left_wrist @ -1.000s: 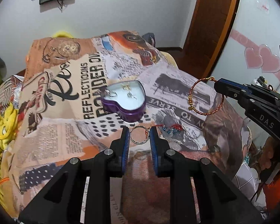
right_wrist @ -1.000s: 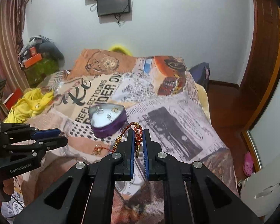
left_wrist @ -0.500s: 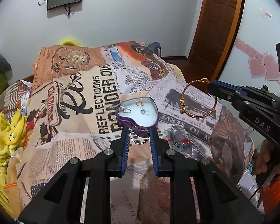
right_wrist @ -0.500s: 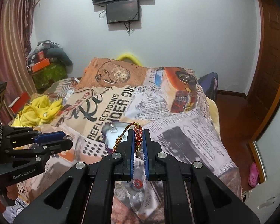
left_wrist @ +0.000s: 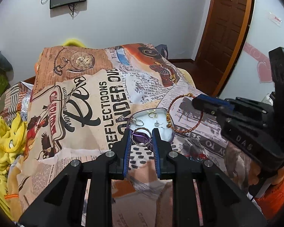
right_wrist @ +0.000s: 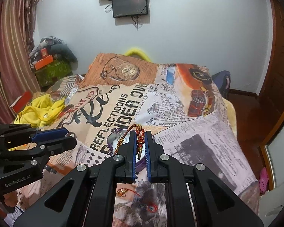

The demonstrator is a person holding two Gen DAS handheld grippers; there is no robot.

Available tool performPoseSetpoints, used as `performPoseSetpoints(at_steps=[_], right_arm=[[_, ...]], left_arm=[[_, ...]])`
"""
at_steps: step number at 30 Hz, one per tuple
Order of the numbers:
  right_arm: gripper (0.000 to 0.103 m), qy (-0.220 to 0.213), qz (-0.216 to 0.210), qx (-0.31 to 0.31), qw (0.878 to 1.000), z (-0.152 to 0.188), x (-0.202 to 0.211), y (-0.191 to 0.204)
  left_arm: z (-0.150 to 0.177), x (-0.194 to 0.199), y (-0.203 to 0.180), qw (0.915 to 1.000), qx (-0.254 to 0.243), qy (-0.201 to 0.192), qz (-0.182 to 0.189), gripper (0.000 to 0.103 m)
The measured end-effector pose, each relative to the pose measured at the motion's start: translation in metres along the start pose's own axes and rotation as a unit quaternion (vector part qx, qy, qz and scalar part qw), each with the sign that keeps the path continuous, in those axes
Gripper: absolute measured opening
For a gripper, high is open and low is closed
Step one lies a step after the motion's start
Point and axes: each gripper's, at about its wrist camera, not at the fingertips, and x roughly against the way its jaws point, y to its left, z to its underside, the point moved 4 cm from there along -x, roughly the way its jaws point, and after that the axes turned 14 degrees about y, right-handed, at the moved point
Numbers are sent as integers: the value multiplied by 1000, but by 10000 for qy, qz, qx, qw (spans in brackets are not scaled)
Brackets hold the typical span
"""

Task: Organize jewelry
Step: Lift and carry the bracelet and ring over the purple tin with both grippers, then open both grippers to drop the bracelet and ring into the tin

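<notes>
A purple heart-shaped tin (left_wrist: 161,132) lies on the printed bedspread with several small silver and gold pieces inside. My left gripper (left_wrist: 141,135) is shut on a thin silver ring (left_wrist: 141,136), held at the tin's near edge. My right gripper (right_wrist: 140,136) is shut on a red-and-gold bangle (right_wrist: 139,142); in the left wrist view that bangle (left_wrist: 185,112) hangs as a hoop over the tin's right side, pinched by the right gripper (left_wrist: 196,101). In the right wrist view the tin (right_wrist: 114,139) shows partly behind the fingers, and the left gripper (right_wrist: 71,139) comes in from the left.
A red thread charm with a gold piece (right_wrist: 124,192) and a red-blue beaded piece (right_wrist: 151,208) lie on the bedspread near me. Yellow cloth (left_wrist: 3,132) is heaped at the left. A wooden door (left_wrist: 227,28) stands at the right, a wall screen (right_wrist: 130,4) at the back.
Both grippers have moved forward over the bed towards the tin, each still holding its piece. The tin now sits right behind the silver ring, and the bangle hangs over the tin's right side.
</notes>
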Motion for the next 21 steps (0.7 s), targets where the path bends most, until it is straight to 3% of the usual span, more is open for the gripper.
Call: performPoseSetpoints(at_steps=[16, 21], right_arm=[[7, 558, -179, 187, 9981, -8, -54, 1], [8, 924, -359, 282, 9947, -8, -69, -2]], left_arm=[[-20, -47, 10, 9994, 15, 335, 130, 20], [-24, -62, 7, 9988, -82, 466, 135, 20]])
